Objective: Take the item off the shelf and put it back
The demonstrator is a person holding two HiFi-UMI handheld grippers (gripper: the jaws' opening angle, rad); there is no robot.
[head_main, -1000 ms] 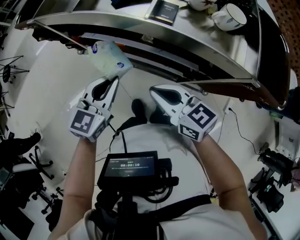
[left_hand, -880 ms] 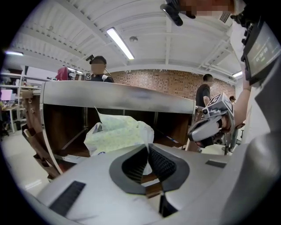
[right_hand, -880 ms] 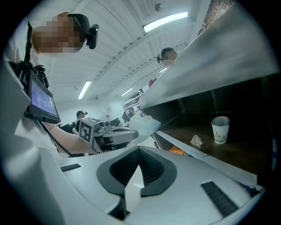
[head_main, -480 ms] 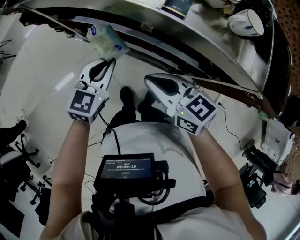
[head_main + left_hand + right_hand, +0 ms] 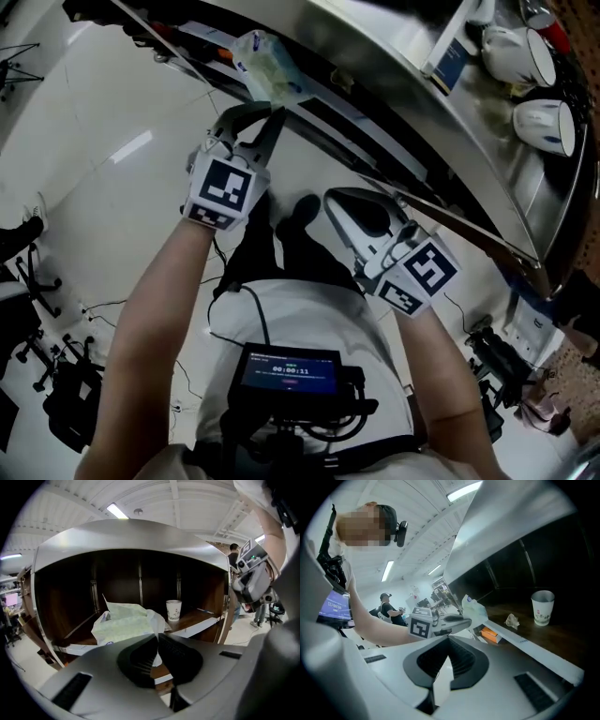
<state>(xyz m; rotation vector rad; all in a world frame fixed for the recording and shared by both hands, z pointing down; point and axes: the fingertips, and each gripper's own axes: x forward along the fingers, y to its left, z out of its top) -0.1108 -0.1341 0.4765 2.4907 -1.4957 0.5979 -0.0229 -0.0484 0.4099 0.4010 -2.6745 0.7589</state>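
Left gripper is clamped on the pale-green crinkly plastic packet, which sits at its tips right at the front edge of the dark wooden shelf board. The packet's long axis looks roughly parallel to that edge. Right gripper is closed and empty, further from the board. There's free board left of the white paper cup.

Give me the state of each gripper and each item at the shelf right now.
left gripper: shut on the soft green pack
right gripper: shut, nothing between its jaws
soft green pack: held by its edge in front of the shelf
paper cup: upright on the shelf
crumpled scrap: lying loose on the shelf
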